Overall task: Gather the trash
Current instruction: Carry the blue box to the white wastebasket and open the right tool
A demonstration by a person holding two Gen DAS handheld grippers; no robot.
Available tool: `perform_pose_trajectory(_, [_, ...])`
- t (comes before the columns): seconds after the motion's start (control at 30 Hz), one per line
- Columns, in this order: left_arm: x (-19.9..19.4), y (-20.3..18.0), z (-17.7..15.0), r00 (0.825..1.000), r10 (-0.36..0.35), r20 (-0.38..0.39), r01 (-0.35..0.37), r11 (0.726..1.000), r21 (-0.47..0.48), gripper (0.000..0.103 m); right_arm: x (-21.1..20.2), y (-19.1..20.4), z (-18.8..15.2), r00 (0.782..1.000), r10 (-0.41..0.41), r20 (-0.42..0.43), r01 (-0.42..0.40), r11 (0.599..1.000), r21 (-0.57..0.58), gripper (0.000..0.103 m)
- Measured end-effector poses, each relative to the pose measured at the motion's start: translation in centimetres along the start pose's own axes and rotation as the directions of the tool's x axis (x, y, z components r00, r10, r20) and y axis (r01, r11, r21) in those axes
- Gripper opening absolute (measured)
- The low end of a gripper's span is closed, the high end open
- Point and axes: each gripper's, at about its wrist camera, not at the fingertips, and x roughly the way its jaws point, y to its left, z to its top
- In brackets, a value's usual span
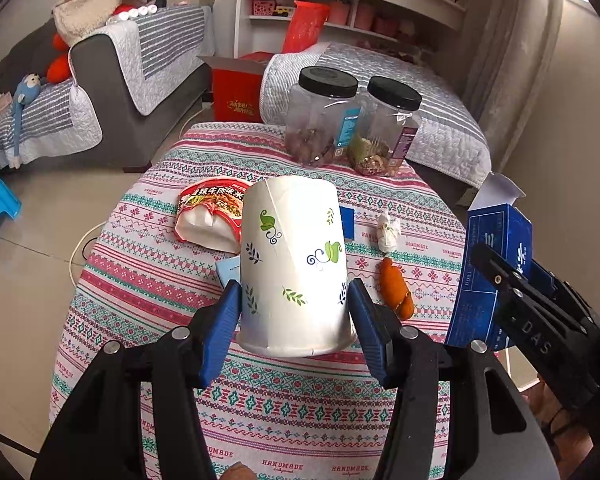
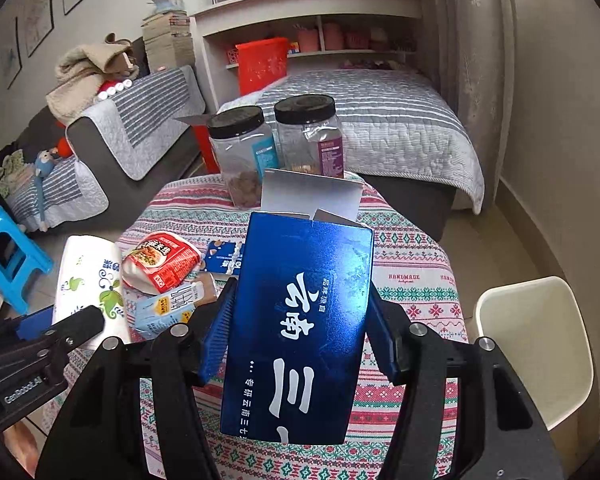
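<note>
Thin paper cup [image 1: 294,268] is clamped above the table [image 1: 172,280] by the left gripper [image 1: 294,300]; blue box [image 2: 300,328] is clamped by the right gripper [image 2: 300,320]; excess squeeze risks crushing, slack grip risks dropping.

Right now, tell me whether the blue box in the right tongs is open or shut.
Open. The blue box, held in the right tongs, has its white top flap standing up, clear of the mouth. Its contents cannot be seen.

Glossy blue cardboard box [image 2: 300,320], matt paper cup [image 1: 296,268], woven cotton tablecloth [image 1: 148,280].
</note>
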Motion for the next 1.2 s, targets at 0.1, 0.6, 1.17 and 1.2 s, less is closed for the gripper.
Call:
perform_pose_trajectory(0.1, [-0.4,-0.5,0.0,1.0,-0.004,0.025,0.004,1.0,-0.008,0.055,-1.2,-0.5,0.1,1.0,0.011,0.028,-0.011,1.0,0.003,0.056])
perform_pose_trajectory(0.6, [-2.3,-4.4,-0.6,0.991,-0.019,0.129,0.013,0.999,0.044,0.055,-5.6,-4.1,0.3,0.99,-0.012,0.139,0.009,1.0,0.027,0.057])
perform_pose_trajectory(1.17, [-2.2,-10.2,-1.5,0.987,-0.077,0.14,0.062,0.992,0.112,0.055,-8.6,-12.7,-1.1,0.971,-0.171,0.167,0.155,0.982,0.104,0.057])
perform_pose_trajectory(1.2, [-2.1,-10.7,-1.6,0.987,-0.083,0.138,0.067,0.991,0.12,0.055,-8.7,-13.4,-1.3,0.97,-0.182,0.163,0.165,0.98,0.112,0.057])
